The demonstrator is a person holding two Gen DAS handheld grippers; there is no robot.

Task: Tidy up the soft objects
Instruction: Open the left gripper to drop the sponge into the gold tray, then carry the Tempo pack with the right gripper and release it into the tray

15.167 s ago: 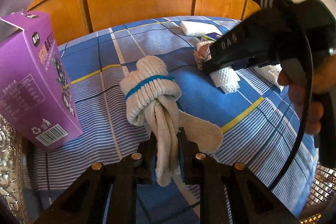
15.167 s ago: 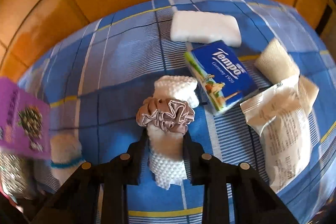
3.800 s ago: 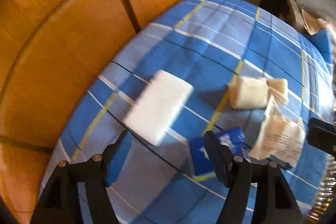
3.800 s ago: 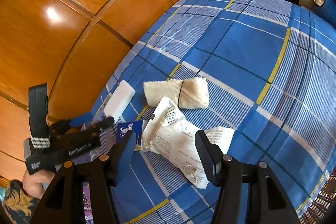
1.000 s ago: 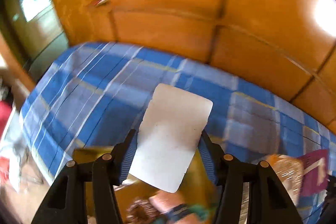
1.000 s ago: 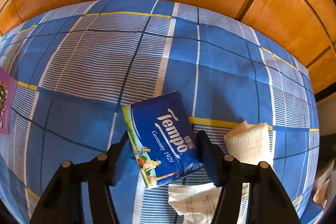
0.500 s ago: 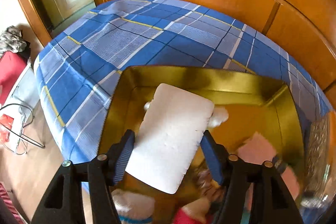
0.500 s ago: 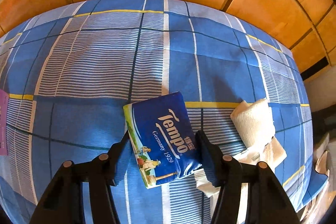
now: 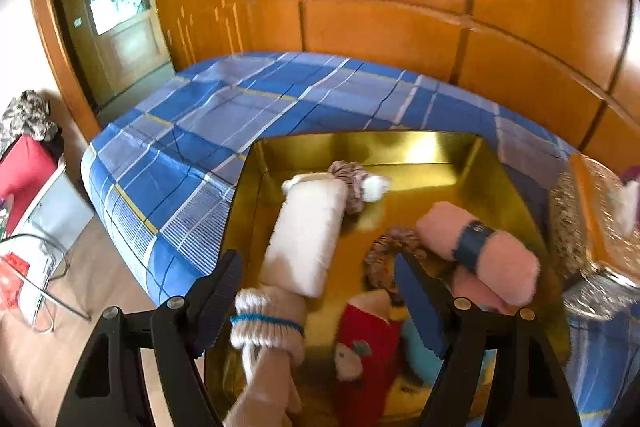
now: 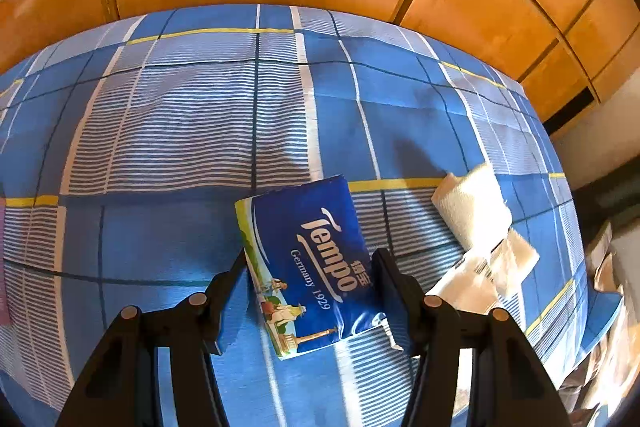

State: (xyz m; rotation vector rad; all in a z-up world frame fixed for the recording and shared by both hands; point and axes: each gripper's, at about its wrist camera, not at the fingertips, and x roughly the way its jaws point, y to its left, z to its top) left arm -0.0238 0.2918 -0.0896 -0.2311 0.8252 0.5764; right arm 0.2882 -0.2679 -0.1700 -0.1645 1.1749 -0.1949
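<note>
Your left tongs (image 9: 320, 301) have just been opening, and the white rectangular foam pad (image 9: 306, 233) they carried half a second ago now lies free inside the shiny gold metal box (image 9: 508, 187), their blue pads standing clear on either side of it. It rests against the cream knitted sock bundle with a teal band (image 9: 268, 319), beside the pink fleece roll with a blue strap (image 9: 480, 251) and the grey-brown scrunchie (image 9: 348, 179). That item looks delivered, so the left side is free for another pickup. Your right tongs (image 10: 308, 277) are clamped on the blue Tempo tissue pack (image 10: 308, 259), held above the blue plaid bedspread (image 10: 180, 131); it probably goes in the box next. The white gauze roll (image 10: 472, 207) remains on the bed.
</note>
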